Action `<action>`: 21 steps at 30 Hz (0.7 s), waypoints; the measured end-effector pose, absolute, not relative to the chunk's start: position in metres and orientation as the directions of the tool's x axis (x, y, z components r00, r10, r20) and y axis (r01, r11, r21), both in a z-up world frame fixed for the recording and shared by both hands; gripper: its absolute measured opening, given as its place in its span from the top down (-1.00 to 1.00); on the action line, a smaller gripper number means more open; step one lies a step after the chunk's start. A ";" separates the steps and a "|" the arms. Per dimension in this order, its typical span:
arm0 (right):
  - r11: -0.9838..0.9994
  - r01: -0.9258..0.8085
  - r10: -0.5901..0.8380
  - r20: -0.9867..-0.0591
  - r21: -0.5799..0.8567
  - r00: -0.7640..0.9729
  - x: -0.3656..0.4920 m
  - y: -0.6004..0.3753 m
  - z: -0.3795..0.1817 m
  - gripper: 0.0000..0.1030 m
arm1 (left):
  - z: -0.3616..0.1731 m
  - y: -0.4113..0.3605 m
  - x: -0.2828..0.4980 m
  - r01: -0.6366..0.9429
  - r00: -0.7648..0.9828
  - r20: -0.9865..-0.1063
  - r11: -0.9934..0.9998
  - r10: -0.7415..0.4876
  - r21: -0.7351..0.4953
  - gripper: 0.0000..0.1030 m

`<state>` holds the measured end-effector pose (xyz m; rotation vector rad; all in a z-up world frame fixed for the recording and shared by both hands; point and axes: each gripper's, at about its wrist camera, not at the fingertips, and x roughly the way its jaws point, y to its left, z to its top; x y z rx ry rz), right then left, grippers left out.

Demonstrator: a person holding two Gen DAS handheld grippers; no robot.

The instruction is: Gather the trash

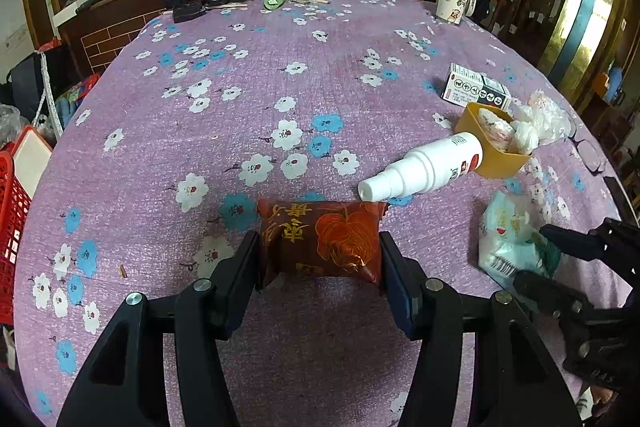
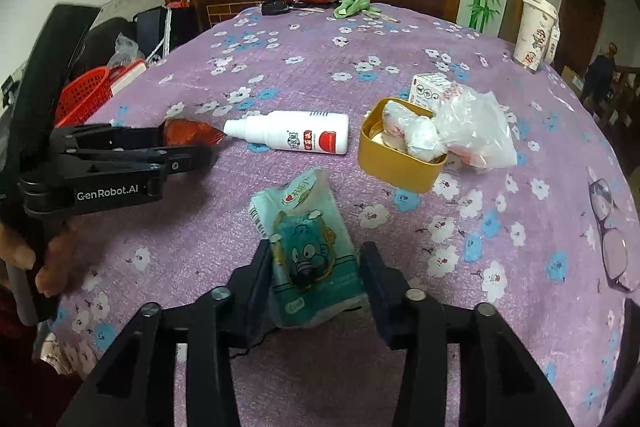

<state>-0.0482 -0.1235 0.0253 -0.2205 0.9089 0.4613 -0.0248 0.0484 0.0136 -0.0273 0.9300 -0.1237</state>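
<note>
- Left gripper [image 1: 320, 251] is closed on the red-brown snack wrapper [image 1: 320, 239]: both pads press its short ends, and the packet sits at 6 o'clock on the purple flowered tablecloth [image 1: 280, 67], puffed, glossy, printed with gold characters and a leaf
- White spray bottle [image 1: 424, 167] lies on its side at about 4 o'clock from the table's middle, its base touching the yellow tub [image 1: 500, 163]; not yet collected
- Right gripper [image 2: 316, 267] has its fingers about the pale teal tissue pack [image 2: 308, 239], at 6 o'clock in the right wrist view; the left pad touches it, but at the right pad I cannot tell whether it presses. The pack is soft, crumpled, with a blue cartoon elephant
- Yellow tub at 1 o'clock from that pack already holds crumpled white wads; a clear plastic bag [image 2: 476, 131] and a small printed box [image 2: 432, 87] lie just beside it
- Judged so: a start is made, two pieces in hand, several left
</note>
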 end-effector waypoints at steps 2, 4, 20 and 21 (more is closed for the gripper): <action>0.875 -0.483 0.278 -0.800 -0.017 0.532 -0.048 -0.120 0.024 -0.14 | 0.013 0.048 -0.025 0.093 0.591 -0.799 0.993 -0.112 -0.070 -0.11; 0.873 -0.487 0.278 -0.800 -0.021 0.533 -0.048 -0.119 0.023 -0.12 | 0.013 0.046 -0.024 0.093 0.589 -0.801 0.994 -0.103 -0.059 -0.11; 0.899 -0.432 0.329 -0.768 0.075 0.550 -0.053 -0.133 0.036 0.69 | 0.024 0.054 -0.032 0.039 0.639 -0.767 0.998 -0.066 -0.053 -0.03; 0.900 -0.428 0.336 -0.763 0.087 0.552 -0.054 -0.135 0.038 0.72 | 0.027 0.054 -0.034 0.038 0.649 -0.758 0.998 -0.062 -0.049 -0.04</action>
